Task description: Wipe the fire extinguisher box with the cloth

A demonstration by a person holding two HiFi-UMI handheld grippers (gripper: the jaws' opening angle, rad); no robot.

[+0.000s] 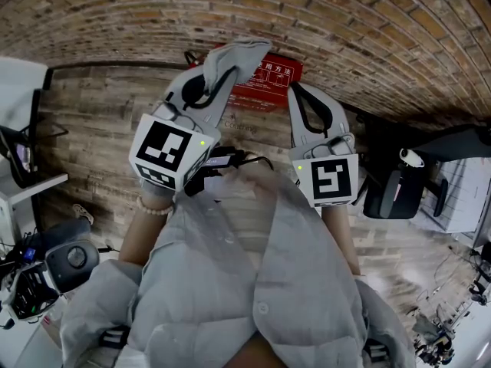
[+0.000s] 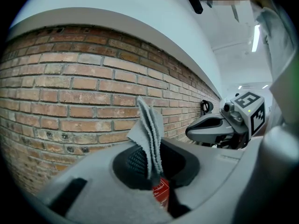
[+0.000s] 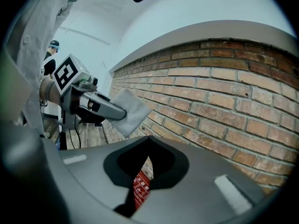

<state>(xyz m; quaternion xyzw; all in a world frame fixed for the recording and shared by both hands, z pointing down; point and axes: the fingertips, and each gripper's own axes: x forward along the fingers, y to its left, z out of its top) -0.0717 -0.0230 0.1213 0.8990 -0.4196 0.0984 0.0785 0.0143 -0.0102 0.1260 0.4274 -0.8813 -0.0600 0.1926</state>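
The red fire extinguisher box [image 1: 265, 83] with white print sits on the wooden floor against the brick wall. My left gripper [image 1: 229, 60] is shut on a grey cloth [image 1: 239, 52], which hangs just above the box's left end. In the left gripper view the folded cloth [image 2: 149, 132] stands up from the jaws, and a strip of the red box [image 2: 160, 193] shows below it. My right gripper [image 1: 294, 89] is shut with nothing in it, beside the box's right end. In the right gripper view the box [image 3: 140, 190] shows through the jaw gap, with the cloth [image 3: 130, 112] at the left.
A curved brick wall [image 1: 345, 29] runs behind the box. At the right stands a black office chair [image 1: 395, 190]. White furniture [image 1: 23, 90] and a wheeled device with cables [image 1: 46, 271] are at the left. A person [image 3: 50, 55] stands far off.
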